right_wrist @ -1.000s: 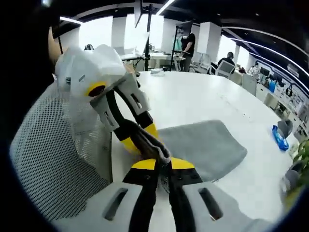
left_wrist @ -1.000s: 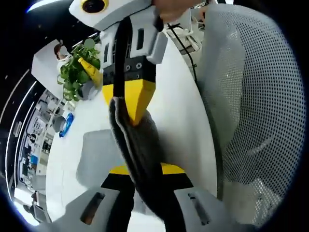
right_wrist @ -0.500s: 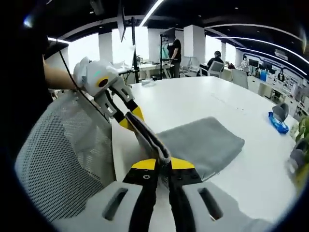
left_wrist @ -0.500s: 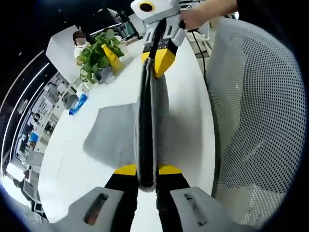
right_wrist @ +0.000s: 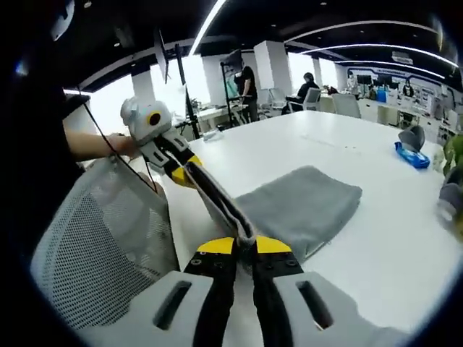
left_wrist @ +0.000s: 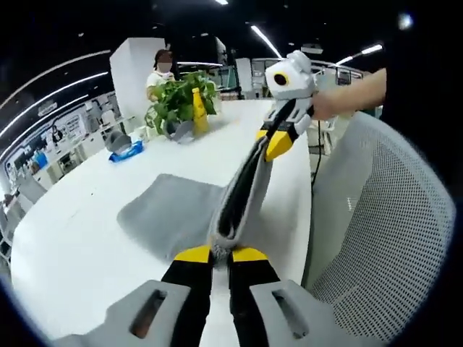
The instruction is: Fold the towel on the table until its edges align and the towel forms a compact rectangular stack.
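Nearest in the left gripper view, the left gripper (left_wrist: 221, 254) is being kept clamped on one corner of the grey towel (left_wrist: 170, 210), its yellow-tipped jaws pressed together with the doubled cloth pinched between them. In the right gripper view the right gripper (right_wrist: 244, 246) is likewise being held closed on the other corner of the same near edge. The edge is being stretched taut between the two grips, lifted off the white table (right_wrist: 347, 166), presumably so that the layers are kept even and the fold line stays straight while the raised part is carried over.

Beyond the jaws, the rest of the towel (right_wrist: 304, 206) is lying flat on the table, already doubled into a thick pad; the fold is judged to be partly done, with the held edge not yet laid down and aligned.

To one side a white mesh chair back (left_wrist: 383, 217) is standing close against the table edge, near the stretched cloth.

Farther off, a blue packet (left_wrist: 129, 151) and a potted plant (left_wrist: 176, 108) are being left well apart from the towel, so the working area stays free.
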Demonstrator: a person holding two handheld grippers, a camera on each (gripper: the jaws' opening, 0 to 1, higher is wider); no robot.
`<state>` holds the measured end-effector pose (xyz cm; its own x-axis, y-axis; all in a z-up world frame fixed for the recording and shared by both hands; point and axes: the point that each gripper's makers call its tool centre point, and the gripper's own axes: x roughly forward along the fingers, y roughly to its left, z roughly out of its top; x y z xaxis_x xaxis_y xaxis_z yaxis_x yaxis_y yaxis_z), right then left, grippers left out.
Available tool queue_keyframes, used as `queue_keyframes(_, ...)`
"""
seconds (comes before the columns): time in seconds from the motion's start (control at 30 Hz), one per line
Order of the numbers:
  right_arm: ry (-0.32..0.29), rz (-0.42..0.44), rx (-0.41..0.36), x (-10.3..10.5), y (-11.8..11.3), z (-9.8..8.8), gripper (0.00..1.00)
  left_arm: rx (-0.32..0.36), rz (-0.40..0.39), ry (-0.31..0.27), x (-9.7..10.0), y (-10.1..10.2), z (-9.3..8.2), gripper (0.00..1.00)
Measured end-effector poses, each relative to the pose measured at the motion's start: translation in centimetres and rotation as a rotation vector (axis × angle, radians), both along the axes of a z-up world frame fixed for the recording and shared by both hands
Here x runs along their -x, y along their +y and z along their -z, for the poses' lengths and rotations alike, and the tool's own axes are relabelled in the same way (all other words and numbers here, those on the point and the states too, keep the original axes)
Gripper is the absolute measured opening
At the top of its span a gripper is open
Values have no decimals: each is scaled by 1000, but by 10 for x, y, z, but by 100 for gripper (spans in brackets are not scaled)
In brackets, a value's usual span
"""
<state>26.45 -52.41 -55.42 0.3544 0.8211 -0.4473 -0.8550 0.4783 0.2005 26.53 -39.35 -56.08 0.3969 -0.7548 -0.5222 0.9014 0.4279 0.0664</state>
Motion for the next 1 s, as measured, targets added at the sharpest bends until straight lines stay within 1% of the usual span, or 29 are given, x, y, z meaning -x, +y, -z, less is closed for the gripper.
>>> queue_keyframes(0.03,15,5,-23,1,-1,-2,5,22,-3,12,0,-1,-3,7)
queue_keyframes(0.07,22,12,-37,1,-2,-3,5,29,-3,10,0,-1,-5,7)
queue_keyframes(0.17,38,24,-81,1,-6,-10,5,155,-11,47,1,-6,-22,6)
queue_keyframes(0.23,56,33,-150,1,-6,-20,5,213,-25,64,-1,-7,-32,5)
queue_keyframes(0.27,58,38,-169,0,-7,-24,5,253,-38,71,-3,-7,-38,5)
queue_keyframes(0.3,66,38,-193,0,-8,-28,5,295,-44,95,-2,-7,-43,5)
queue_keyframes(0.43,67,28,-232,1,-7,-39,5,399,-48,157,1,-6,-57,5)
queue_keyframes(0.47,73,24,-249,2,-6,-43,5,434,-48,183,2,-5,-60,5)
queue_keyframes(0.5,77,23,-267,2,-6,-46,5,454,-46,194,3,-5,-63,5)
queue_keyframes(0.53,86,19,-297,3,-5,-50,5,493,-42,224,5,-5,-68,4)
queue_keyframes(0.57,91,22,-312,3,-5,-53,5,508,-43,229,5,-5,-70,4)
queue_keyframes(0.63,104,19,-366,5,-4,-62,5,573,-38,242,5,-5,-81,4)
queue_keyframes(0.67,105,16,-385,5,-4,-65,5,620,-27,265,7,-5,-87,4)
queue_keyframes(0.7,117,10,-427,7,-4,-72,5,645,-27,277,7,-5,-91,4)
queue_keyframes(0.73,120,9,-438,7,-4,-74,4,659,-20,278,8,-5,-94,4)
queue_keyframes(0.77,128,4,-470,8,-4,-80,4,687,-6,299,10,-5,-97,4)
queue_keyframes(0.8,123,-16,-505,9,-3,-87,4,702,-3,314,11,-5,-98,4)
queue_keyframes(0.83,128,-2,-494,8,-6,-86,4,713,9,324,13,-6,-100,4)
queue_keyframes(0.9,139,-11,-519,10,-6,-91,4,739,25,349,16,-7,-103,4)
queue_keyframes(0.93,138,-15,-525,10,-6,-93,4,742,30,349,17,-8,-104,4)
queue_keyframes(1.0,146,-24,-538,13,-4,-96,4,758,43,366,19,-9,-106,4)
